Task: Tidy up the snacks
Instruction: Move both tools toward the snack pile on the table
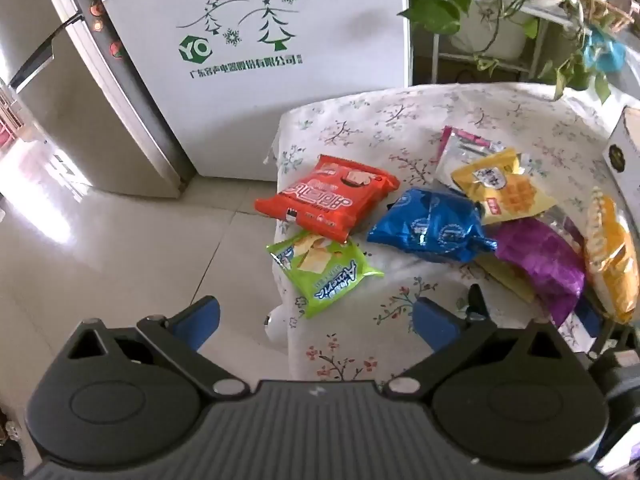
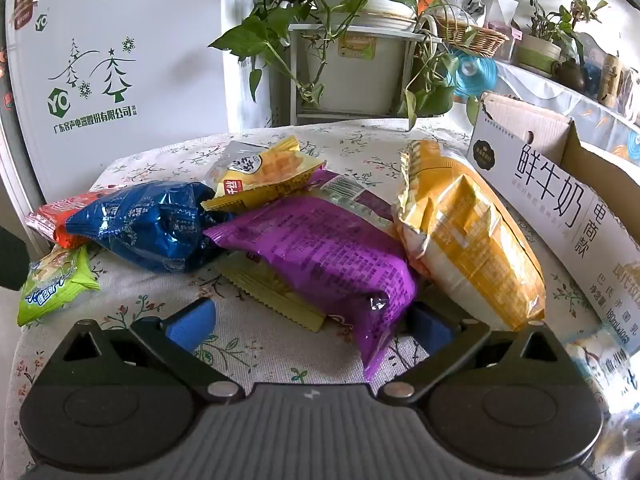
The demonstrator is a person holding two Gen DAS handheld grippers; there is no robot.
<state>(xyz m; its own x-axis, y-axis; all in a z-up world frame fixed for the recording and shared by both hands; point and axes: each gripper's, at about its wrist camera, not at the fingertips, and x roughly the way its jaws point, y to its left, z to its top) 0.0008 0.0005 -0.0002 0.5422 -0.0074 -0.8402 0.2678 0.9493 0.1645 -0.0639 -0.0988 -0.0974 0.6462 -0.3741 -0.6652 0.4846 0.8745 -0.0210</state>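
Kitchen-ish corner with a floral-cloth worktop (image 2: 360, 148), a white fridge (image 1: 256, 80) off its far left corner and potted plants (image 2: 320, 8) behind the far edge. Honestly the snack sorting looks like it hasn't started: every pack is loose on the cloth, and as far as I can see nothing sits in the open cardboard milk carton box (image 2: 560, 184) along the right edge, though its inside is mostly hidden.

The pile: purple packet (image 2: 320, 256) nearest the front edge, lying on top of a flat yellow-green wrapper (image 2: 276, 296). The big yellow bag (image 2: 472, 240) is propped just beside it, close against the box. A blue foil packet (image 2: 156, 224) and a yellow waffle pack (image 2: 264, 180) are mid-worktop. The red packet (image 1: 328, 196) and the green chip packet (image 1: 320, 268) are right at the left edge, the green one poking over it, so that's the one I'd worry about knocking to the floor.

Left claw (image 1: 316, 316) is wide open with nothing in it, hovering over the front-left corner. Right claw (image 2: 312, 320) is equally open; the purple packet's near end lies between its fingers, but they aren't squeezing it.

Room-wise: the far half of the cloth is bare, while the right is tight between the bag and the box.
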